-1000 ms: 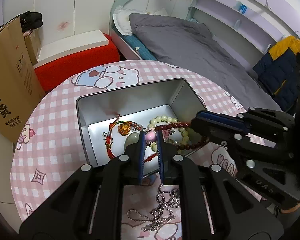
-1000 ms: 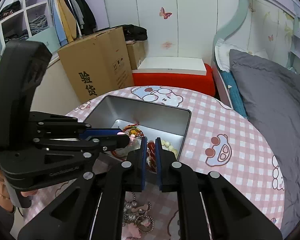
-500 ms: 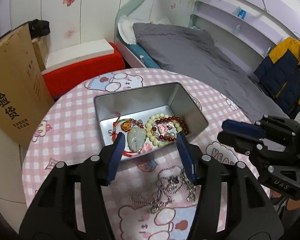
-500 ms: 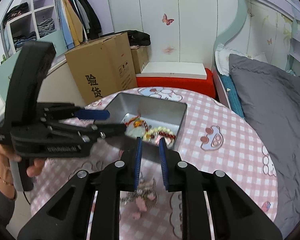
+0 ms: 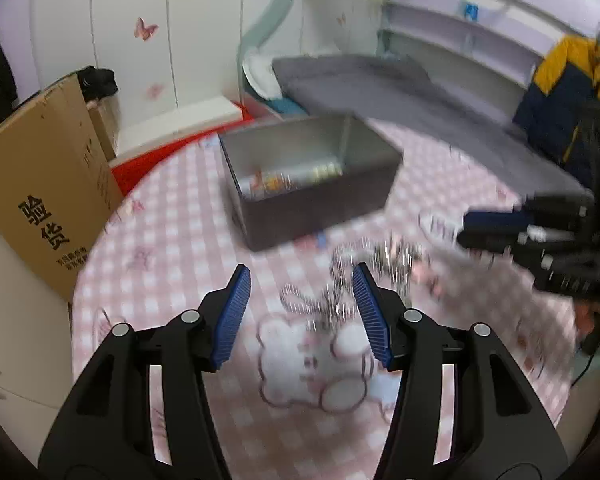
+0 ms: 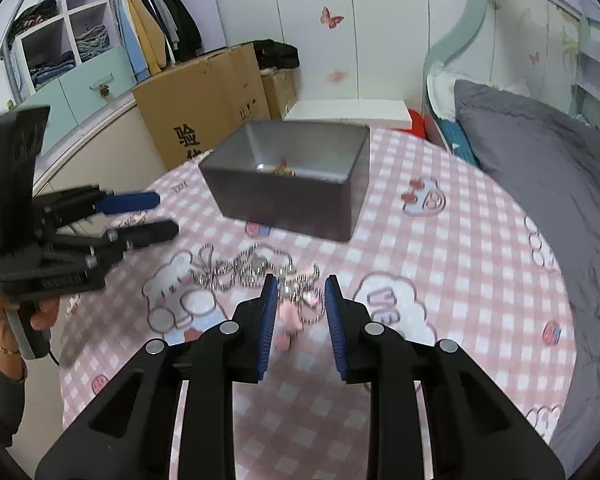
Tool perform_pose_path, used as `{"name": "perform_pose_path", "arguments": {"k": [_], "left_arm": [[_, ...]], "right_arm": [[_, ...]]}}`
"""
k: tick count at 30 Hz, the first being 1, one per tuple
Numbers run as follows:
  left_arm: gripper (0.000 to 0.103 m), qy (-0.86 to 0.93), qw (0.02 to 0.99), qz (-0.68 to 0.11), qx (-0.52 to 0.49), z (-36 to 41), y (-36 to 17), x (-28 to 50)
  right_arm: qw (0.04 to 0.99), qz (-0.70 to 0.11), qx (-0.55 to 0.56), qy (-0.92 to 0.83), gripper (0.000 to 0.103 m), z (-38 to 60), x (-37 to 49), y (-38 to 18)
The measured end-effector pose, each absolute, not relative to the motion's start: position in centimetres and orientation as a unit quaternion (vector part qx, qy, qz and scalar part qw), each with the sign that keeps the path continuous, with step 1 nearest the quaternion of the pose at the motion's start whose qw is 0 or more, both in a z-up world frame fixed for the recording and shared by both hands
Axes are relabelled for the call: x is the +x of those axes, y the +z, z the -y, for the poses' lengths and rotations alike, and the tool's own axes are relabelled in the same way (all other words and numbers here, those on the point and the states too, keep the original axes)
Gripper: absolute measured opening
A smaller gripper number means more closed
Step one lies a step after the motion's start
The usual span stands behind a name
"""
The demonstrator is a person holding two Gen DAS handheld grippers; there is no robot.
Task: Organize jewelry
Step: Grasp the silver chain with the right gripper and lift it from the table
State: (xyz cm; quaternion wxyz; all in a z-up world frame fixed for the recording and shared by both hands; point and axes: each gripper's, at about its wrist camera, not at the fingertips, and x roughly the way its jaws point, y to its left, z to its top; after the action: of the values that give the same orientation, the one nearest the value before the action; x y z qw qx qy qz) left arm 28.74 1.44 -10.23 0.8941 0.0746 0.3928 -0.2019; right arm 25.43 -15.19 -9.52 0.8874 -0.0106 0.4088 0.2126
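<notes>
A grey metal tin (image 5: 308, 184) (image 6: 288, 192) stands on the pink checked round table (image 6: 440, 248). Bracelets and beads (image 5: 288, 178) lie on its floor, mostly hidden by its wall in the right wrist view. A tangle of silver chains with pink charms (image 6: 256, 272) (image 5: 364, 276) lies on the table in front of the tin. My left gripper (image 5: 300, 312) is open and empty, low over the table just left of the chains. My right gripper (image 6: 300, 312) is open and empty, its fingers either side of the pink charms (image 6: 292, 316).
A cardboard box (image 5: 40, 184) stands beside the table on the left. A grey bed (image 6: 540, 168) runs along the right. A red bench with a white top (image 6: 348, 112) is behind the tin. A wardrobe (image 6: 80, 40) is at the far left.
Both grippers let go of the bracelets in the tin, opened and pulled back and down from the tin to the chains on the table. The left view is blurred by motion.
</notes>
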Motion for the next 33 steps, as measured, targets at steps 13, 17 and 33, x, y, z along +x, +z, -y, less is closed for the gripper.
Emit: {"name": "perform_pose_path", "arguments": {"k": [13,17,33], "left_arm": [[0.042,-0.205,0.873,-0.431,0.102,0.6,-14.4,28.7],[0.016,-0.21,0.874,-0.426,0.103,0.7,-14.5,28.5],[0.013,-0.228,0.887,-0.401,0.008,-5.1,-10.8,27.5]], "right_arm": [[0.88,-0.424,0.0,0.213,0.028,15.9,24.4,-11.2],[0.881,-0.422,0.001,0.214,0.028,15.9,24.6,-11.3],[0.865,-0.414,-0.049,0.279,0.035,9.3,25.2,-11.0]]}}
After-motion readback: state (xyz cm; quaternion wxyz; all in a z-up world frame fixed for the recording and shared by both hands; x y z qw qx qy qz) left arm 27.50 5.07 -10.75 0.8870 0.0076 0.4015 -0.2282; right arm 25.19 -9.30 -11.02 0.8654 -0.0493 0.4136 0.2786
